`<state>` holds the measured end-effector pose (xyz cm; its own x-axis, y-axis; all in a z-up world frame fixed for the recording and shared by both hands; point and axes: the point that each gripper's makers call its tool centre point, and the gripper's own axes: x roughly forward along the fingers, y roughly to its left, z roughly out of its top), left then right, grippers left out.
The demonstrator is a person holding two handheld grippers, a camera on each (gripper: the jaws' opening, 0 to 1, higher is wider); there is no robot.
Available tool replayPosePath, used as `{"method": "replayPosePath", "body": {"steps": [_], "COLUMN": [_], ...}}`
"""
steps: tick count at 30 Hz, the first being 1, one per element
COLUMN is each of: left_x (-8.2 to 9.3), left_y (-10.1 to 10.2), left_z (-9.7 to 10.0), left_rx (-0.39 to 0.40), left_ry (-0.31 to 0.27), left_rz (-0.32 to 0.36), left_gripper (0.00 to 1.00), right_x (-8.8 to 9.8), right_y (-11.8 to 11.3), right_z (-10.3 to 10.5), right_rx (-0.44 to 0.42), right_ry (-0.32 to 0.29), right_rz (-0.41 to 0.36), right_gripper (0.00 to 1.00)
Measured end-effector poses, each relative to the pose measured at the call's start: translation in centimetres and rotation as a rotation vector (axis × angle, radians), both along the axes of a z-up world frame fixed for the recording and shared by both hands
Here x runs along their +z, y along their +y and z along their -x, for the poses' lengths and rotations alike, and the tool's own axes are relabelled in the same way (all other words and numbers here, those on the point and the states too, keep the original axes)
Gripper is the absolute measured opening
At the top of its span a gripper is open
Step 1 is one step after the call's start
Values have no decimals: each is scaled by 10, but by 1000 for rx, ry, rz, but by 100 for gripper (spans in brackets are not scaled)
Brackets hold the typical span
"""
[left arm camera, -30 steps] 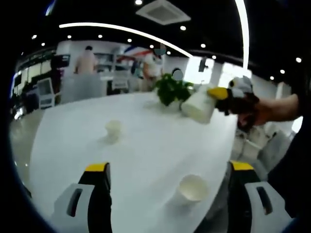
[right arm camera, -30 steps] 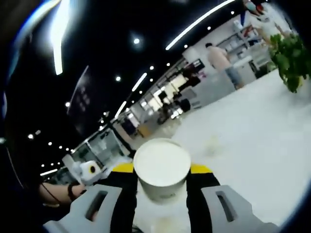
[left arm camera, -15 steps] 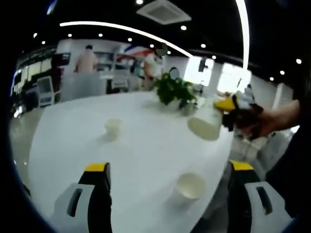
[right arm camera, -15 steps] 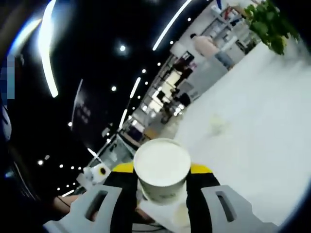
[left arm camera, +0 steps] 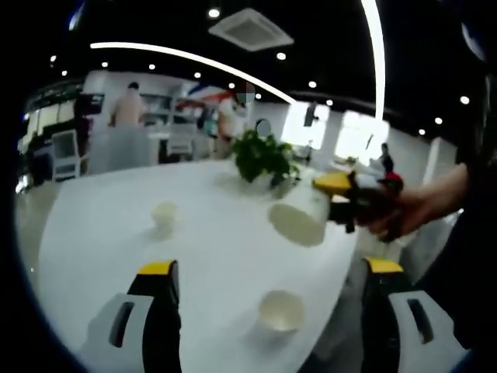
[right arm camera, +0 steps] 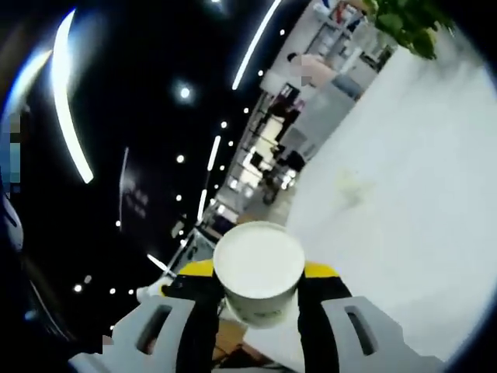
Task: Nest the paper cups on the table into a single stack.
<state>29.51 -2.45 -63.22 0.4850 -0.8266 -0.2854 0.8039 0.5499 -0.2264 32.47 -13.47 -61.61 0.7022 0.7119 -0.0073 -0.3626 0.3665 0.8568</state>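
My right gripper is shut on a white paper cup, its open mouth facing the camera. In the left gripper view that gripper comes in from the right, held by a hand, and carries the tilted cup above the white table. My left gripper is open, its jaws wide apart. A second cup stands upright on the table between and just ahead of those jaws. A third cup stands farther off to the left, and appears faintly as a cup in the right gripper view.
A green potted plant stands at the table's far side, close behind the held cup. The table's right edge drops off near the hand. People stand by shelves in the background.
The right gripper has carried its cup down and to the left, towards the near cup, tilting the mouth more towards the left camera. The left gripper stays open.
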Motion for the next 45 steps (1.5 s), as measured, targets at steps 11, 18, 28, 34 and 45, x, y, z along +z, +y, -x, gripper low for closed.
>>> {"method": "replayPosePath", "body": {"steps": [11, 18, 28, 34, 45], "left_x": [4, 14, 24, 35, 36], "left_y": [-9, -17, -30, -36, -43], "left_z": [5, 8, 12, 14, 22], "left_rx": [3, -13, -39, -45, -90], "left_ry": [-10, -15, 47, 123, 115], "left_rz": [19, 76, 170, 274, 294], "left_gripper": [86, 75, 61, 57, 44], "right_x": [4, 2, 4, 6, 8], "right_y": [16, 23, 31, 33, 39], "right_z": [1, 0, 3, 2, 4], "right_rx": [22, 31, 61, 60, 74], "right_ry": [-4, 17, 16, 21, 24], "right_rz": [-49, -78, -97, -119, -167], "right_gripper": [36, 36, 36, 36, 36]}}
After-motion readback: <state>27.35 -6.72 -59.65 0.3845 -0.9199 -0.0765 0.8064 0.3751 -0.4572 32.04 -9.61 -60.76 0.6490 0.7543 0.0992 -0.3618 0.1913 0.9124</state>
